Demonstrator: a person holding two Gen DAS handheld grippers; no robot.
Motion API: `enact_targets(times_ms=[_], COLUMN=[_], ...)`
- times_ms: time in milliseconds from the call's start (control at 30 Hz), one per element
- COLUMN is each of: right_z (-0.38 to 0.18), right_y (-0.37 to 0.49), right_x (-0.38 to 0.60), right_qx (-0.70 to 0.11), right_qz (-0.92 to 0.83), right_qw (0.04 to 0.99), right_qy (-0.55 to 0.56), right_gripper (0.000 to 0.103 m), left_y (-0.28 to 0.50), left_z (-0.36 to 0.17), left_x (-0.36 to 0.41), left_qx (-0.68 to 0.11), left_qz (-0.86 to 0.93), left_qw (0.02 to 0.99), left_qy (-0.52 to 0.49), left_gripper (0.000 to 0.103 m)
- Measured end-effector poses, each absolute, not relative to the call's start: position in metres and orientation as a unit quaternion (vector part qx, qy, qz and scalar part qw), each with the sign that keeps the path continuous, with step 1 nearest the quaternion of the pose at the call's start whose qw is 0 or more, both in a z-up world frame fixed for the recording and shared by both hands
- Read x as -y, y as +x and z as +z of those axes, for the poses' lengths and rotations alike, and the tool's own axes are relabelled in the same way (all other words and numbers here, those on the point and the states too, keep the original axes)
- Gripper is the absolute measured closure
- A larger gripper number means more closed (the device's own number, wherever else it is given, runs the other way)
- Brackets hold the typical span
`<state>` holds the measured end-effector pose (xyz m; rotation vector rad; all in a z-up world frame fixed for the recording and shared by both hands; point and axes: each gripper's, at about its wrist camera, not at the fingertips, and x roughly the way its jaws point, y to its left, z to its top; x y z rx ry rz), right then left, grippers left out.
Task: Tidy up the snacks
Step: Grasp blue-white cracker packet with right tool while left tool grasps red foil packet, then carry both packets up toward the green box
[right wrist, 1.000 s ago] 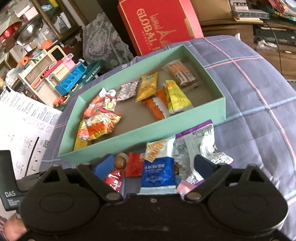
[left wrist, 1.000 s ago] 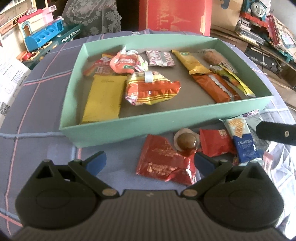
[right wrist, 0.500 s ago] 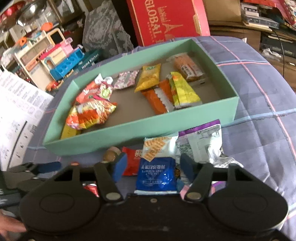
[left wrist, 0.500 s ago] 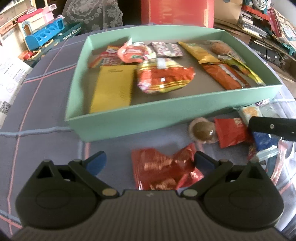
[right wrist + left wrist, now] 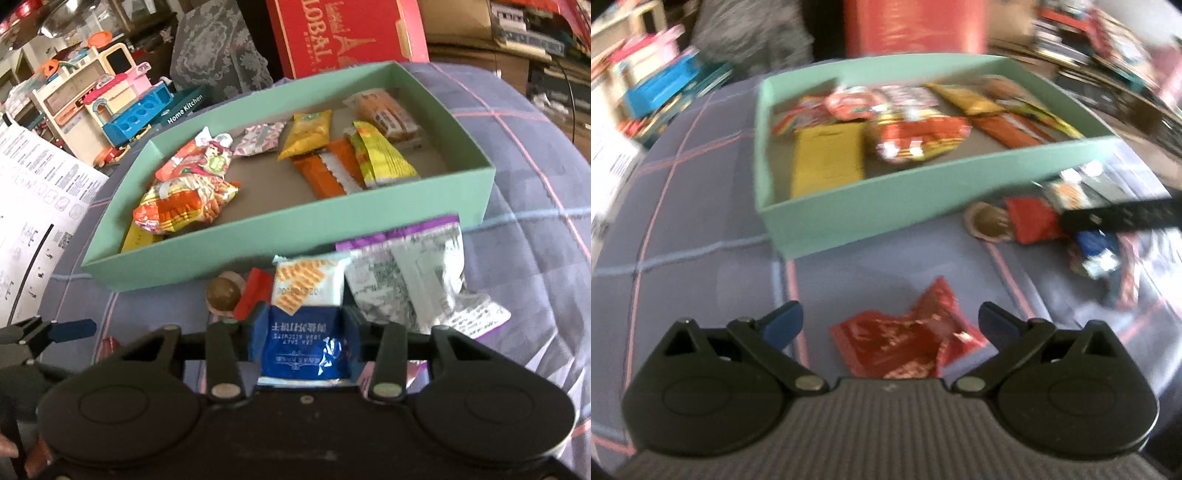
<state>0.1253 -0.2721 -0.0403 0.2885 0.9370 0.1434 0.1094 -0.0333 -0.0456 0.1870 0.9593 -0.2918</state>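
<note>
Blue-and-white cracker packet (image 5: 303,325) lies on the plaid cloth (image 5: 546,229) just in front of the green box (image 5: 295,254), its lower blue half between the pads of the right gripper (image 5: 304,338). The jaws have just been closing and both blue pads now press its sides — clamped, by the look of the pinched foil. A silver-and-purple bag (image 5: 410,273) touches the packet on one side; a small red packet (image 5: 253,291) and a round brown sweet (image 5: 221,295) sit beside it on the other. Judgement: the grip is low on the packet, so the white upper half will likely droop when raised; a straight lift clear of the box wall, before any move across, should keep it from catching the rim or dragging the silver bag along. Bare floor shows in the box between the orange noodle bag (image 5: 184,203) and the orange bar (image 5: 325,173) — a fair drop spot. Left gripper (image 5: 888,321) hangs with jaws wide apart over a crumpled red wrapper (image 5: 908,336), nothing held; that view is blurred, so finer contact cannot be told. It should stay out of the right gripper's path to the box.
</note>
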Motion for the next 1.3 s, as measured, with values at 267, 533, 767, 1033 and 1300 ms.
enact_targets(times_ms=[267, 533, 767, 1033, 1300], right_z=[-0.040, -0.038, -0.037, -0.040, -0.042], right_y=[0.120, 0.113, 0.107, 0.102, 0.098], right_x=[0.269, 0.265, 0.261, 0.255, 0.255], right_qx=[-0.447, -0.455, -0.459, -0.468, -0.470], right_qz=[0.068, 0.080, 0.092, 0.103, 0.102], right_qw=[0.881, 0.876, 0.872, 0.867, 0.867], right_qy=[0.139, 0.142, 0.145, 0.137, 0.133], right_gripper=[0.060, 0.060, 0.060, 0.060, 0.060], left_y=[0.101, 0.095, 0.100, 0.110, 0.092], left_z=[-0.044, -0.036, -0.045, -0.044, -0.039], left_x=[0.036, 0.047, 0.052, 0.022, 0.018], left_qx=[-0.453, -0.415, -0.449, -0.498, -0.485], left_qz=[-0.162, -0.206, -0.205, -0.109, -0.124], left_qw=[0.867, 0.864, 0.852, 0.860, 0.863], left_qy=[0.127, 0.196, 0.173, 0.029, 0.068], left_gripper=[0.000, 0.003, 0.055, 0.051, 0.035])
